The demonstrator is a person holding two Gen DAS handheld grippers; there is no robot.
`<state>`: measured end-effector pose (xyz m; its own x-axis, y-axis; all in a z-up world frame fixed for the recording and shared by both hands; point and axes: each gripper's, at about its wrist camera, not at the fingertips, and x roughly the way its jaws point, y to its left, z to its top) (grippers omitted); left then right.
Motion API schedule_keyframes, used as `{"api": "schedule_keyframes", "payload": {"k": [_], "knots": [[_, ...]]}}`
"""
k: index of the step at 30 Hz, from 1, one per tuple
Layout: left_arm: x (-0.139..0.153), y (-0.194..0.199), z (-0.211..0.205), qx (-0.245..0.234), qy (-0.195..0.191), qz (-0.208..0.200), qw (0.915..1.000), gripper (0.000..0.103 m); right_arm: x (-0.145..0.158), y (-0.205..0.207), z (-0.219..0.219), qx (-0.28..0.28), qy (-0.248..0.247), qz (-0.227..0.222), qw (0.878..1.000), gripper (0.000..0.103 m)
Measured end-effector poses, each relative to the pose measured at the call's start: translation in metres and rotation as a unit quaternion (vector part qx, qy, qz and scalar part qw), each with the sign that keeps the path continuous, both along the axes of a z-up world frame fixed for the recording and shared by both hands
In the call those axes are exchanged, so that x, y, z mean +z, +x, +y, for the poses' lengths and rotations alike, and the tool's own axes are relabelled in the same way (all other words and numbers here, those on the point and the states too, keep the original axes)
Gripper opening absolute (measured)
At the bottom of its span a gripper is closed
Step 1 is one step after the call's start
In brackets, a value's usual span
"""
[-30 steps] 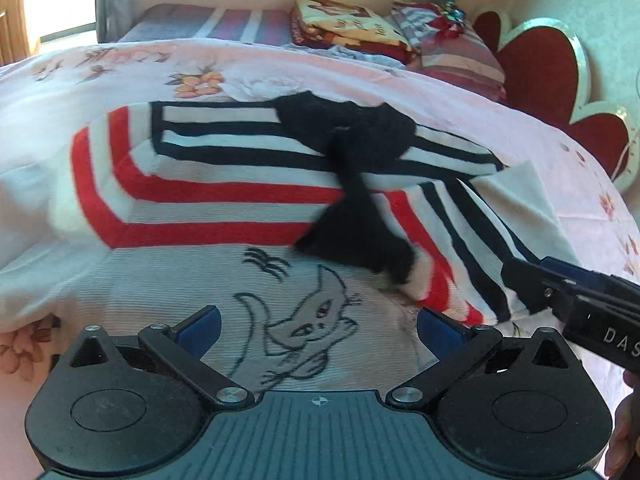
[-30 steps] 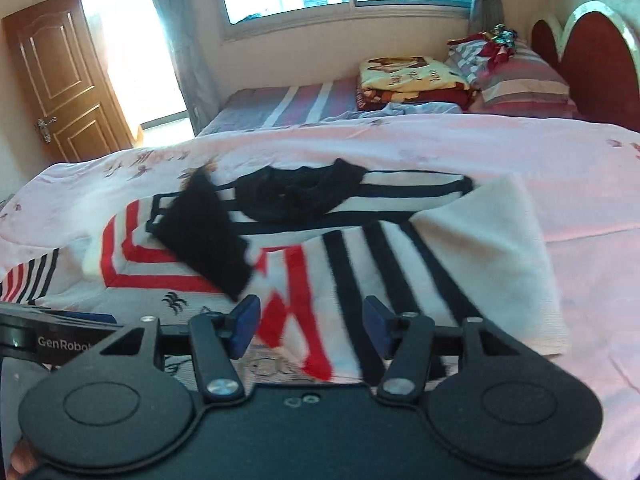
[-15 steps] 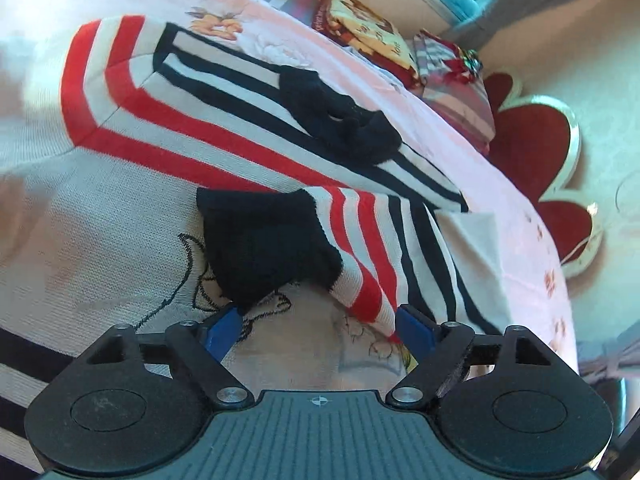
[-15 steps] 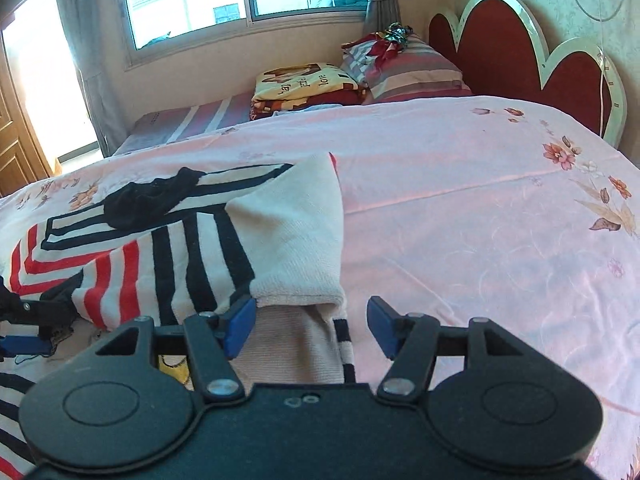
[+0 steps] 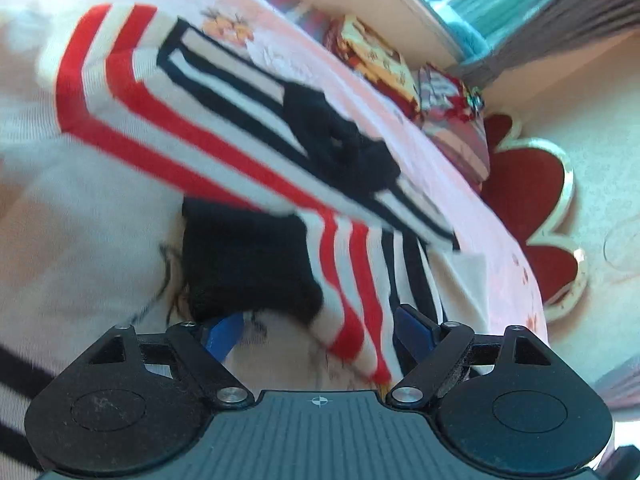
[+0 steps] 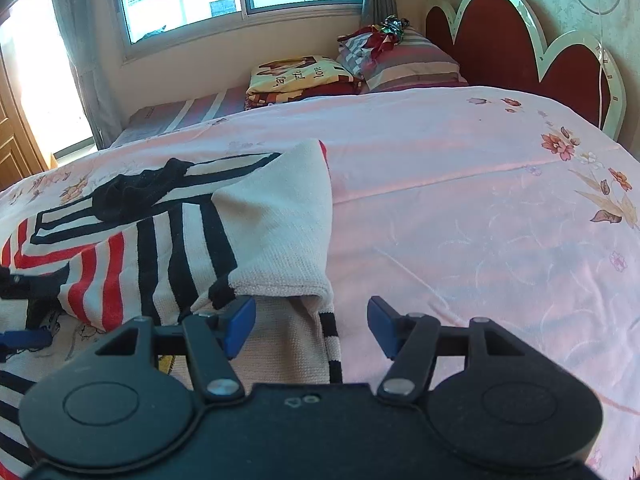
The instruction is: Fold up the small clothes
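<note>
A striped sweater [image 5: 224,148] lies spread on the pink bed [image 6: 460,200], filling the left and middle of both views, one sleeve [image 5: 352,280] folded across its front. The left gripper [image 5: 318,330] sits at the bottom middle of its view; its jaws have just been closing, the sleeve's black cuff [image 5: 244,264] and stripes between them, pads not pressing. The right gripper [image 6: 311,322] is parted over the sweater's side edge, gripping nothing.
</note>
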<state>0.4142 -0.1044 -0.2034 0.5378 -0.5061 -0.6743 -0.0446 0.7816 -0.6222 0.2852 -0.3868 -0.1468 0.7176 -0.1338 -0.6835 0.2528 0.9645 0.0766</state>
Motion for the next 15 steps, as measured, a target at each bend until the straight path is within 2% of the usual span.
{"api": "schedule_keyframes", "payload": {"k": [1,2,3,4,6,8,12,15], "knots": [[-0.001,0.004,0.001,0.005,-0.004,-0.011,0.9999,0.057,-0.001,0.001,0.001,0.0,-0.004,0.002,1.0,0.061],[-0.004,0.008,0.001,0.007,-0.007,-0.01,0.9999,0.037,-0.002,0.001,0.001,0.0,-0.007,0.003,1.0,0.061],[-0.007,0.012,0.005,0.012,-0.006,-0.002,0.9999,0.028,-0.002,0.002,0.001,0.0,-0.009,0.004,1.0,0.061],[-0.01,0.013,0.006,0.019,-0.004,-0.002,0.9998,0.025,-0.004,0.002,0.001,-0.001,-0.01,0.007,1.0,0.061],[-0.01,0.014,0.006,0.022,0.006,-0.012,0.9997,0.012,-0.006,0.003,0.0,-0.003,-0.011,0.009,1.0,0.061],[-0.004,0.012,0.011,0.029,0.014,-0.034,0.9989,0.008,-0.008,0.004,0.0,-0.006,-0.011,0.013,1.0,0.061],[0.024,0.008,0.038,0.062,0.015,-0.089,0.994,0.007,-0.012,0.009,0.001,-0.005,-0.01,0.019,1.0,0.061],[0.032,0.011,0.062,0.065,0.025,-0.095,0.993,0.007,-0.012,0.012,0.003,-0.001,0.001,0.017,1.0,0.057]]}}
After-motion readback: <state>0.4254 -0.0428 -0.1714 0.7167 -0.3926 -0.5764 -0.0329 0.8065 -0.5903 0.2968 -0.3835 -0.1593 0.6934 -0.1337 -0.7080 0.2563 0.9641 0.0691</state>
